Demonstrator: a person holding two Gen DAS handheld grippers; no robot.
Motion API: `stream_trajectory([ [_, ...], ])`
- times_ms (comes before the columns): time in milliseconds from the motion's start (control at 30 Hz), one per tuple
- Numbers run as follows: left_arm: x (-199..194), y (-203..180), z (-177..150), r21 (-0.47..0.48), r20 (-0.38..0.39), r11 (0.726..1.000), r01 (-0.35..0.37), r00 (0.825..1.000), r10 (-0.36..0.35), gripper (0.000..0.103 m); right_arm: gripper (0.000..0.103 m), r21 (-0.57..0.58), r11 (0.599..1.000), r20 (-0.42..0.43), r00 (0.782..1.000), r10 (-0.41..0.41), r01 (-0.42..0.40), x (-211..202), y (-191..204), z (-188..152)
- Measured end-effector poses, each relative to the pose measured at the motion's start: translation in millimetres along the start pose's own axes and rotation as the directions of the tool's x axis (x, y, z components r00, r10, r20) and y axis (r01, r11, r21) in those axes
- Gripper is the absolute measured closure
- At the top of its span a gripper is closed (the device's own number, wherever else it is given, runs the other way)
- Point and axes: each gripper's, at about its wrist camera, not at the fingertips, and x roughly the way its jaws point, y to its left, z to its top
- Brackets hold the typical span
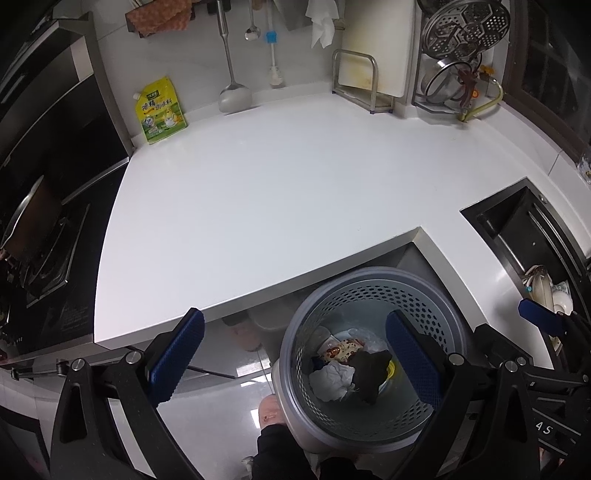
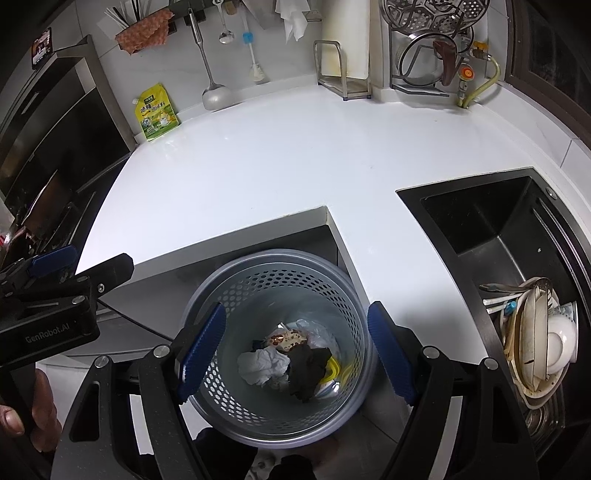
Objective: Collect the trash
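Jaws on both tools stand wide, nothing between the pads. Left gripper hangs over the counter edge, its right pad above the bin mouth, its left pad over the counter lip. Right gripper sits directly above the bin, one blue pad on each side of the opening.

White countertop fills the middle of both views, its working surface bare. Black hob at 9 o'clock, partly lost in dark fisheye edge; details of the pan on it hard to make out. Black sink at 3 o'clock; stacked dirty dishes in its lower end, individual pieces not separable.

Perforated grey trash bin on the floor at 6 o'clock, in the notch of the counter. Inside it: crumpled white paper, a dark crumpled piece touching it on the right, a printed snack wrapper behind, clear plastic and something yellow underneath, mostly hidden.

Along the back wall, 12 o'clock: cutting board in its rack, steamer tray and lids in a dish rack at 1 o'clock, hanging ladle. Yellow-green seasoning pouch leans at 11 o'clock.

Person's hand at 8 o'clock in the right view, cut off by the frame, behind the left tool's body. Foot and dark sleeve at 6 o'clock, blurred.
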Motion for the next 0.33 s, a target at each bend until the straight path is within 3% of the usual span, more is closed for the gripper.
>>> stream_trajectory([
  [333,-0.2,-0.5,2.8,-0.005,0.001,1.0,-0.01,1.0,0.01,0.006,0.028,-0.001,1.0,0.002,1.0,-0.001,0.001,-0.4,-0.3,0.2],
])
